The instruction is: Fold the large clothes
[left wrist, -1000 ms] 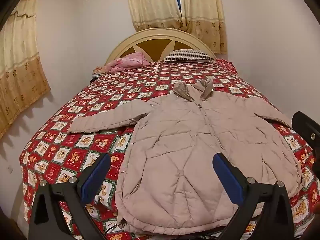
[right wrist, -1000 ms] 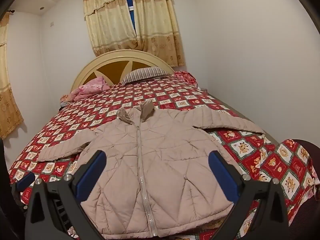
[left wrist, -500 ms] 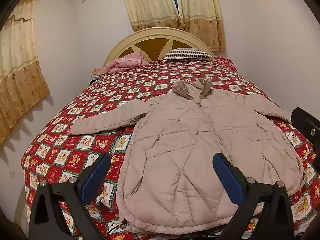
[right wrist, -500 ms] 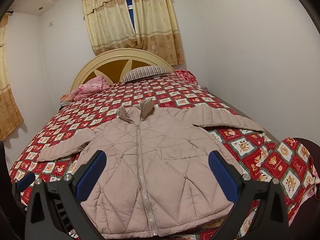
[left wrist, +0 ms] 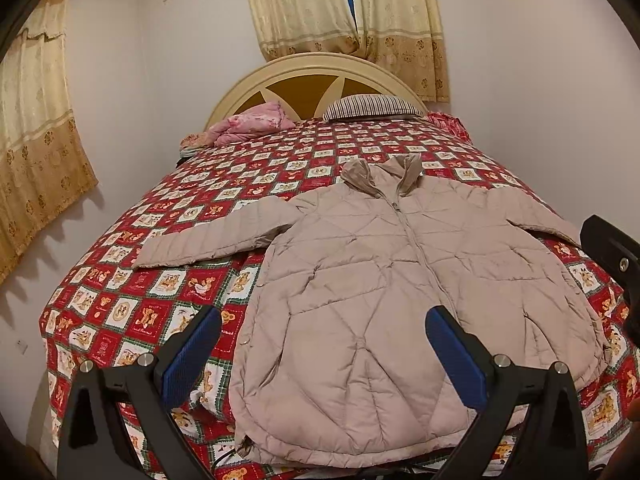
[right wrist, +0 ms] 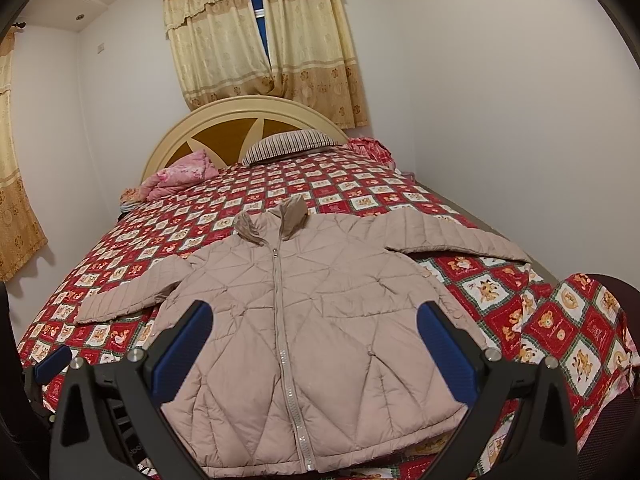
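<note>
Left claw (left wrist: 320, 352) and right claw (right wrist: 312, 340) spread wide, empty, above the hem. Jacket (left wrist: 392, 280) flat on bed (left wrist: 140, 288), zipped, sleeves out. Folding unstarted; next, probably pinch a sleeve.

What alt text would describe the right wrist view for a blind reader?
A beige quilted jacket lies flat, zipped, sleeves spread, on a bed with a red patterned quilt. The open right hand-held gripper hovers before its hem, holding nothing.

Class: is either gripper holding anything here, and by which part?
Nothing is held. Left gripper and right gripper hover open above the beige quilted jacket.
</note>
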A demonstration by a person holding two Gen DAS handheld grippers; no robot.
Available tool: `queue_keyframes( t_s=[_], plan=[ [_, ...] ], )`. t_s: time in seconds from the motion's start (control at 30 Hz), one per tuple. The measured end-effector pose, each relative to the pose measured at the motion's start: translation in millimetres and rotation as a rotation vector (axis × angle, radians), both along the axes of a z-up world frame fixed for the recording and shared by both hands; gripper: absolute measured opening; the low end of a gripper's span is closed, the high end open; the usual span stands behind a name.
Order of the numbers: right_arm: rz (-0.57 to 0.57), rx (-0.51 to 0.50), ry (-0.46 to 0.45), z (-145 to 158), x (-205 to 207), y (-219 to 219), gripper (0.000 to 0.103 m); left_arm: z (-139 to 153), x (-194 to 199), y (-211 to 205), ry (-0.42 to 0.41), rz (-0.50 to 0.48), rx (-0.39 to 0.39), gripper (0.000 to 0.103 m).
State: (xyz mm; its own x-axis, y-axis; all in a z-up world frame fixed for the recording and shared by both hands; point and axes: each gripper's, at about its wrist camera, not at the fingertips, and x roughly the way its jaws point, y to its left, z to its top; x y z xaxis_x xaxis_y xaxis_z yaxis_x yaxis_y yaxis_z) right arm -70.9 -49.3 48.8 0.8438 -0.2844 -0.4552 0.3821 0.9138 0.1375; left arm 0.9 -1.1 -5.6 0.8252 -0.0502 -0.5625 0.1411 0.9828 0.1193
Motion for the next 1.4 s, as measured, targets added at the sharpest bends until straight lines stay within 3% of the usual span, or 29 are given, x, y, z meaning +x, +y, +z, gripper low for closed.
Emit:
queue_keyframes(
  t_s=[1.1,1.4],
  plan=[
    [0.002,0.013,0.009,-9.6,-0.5,2.8,0.103,-1.6,-0.7,-0.2,0.009,-0.002,-0.004,0.102],
    [-0.002,0.019,0.016,-14.6,1.4,4.5,0.103,-13.9,5.0,-5.4,0.033,-0.01,-0.012,0.102]
  ],
)
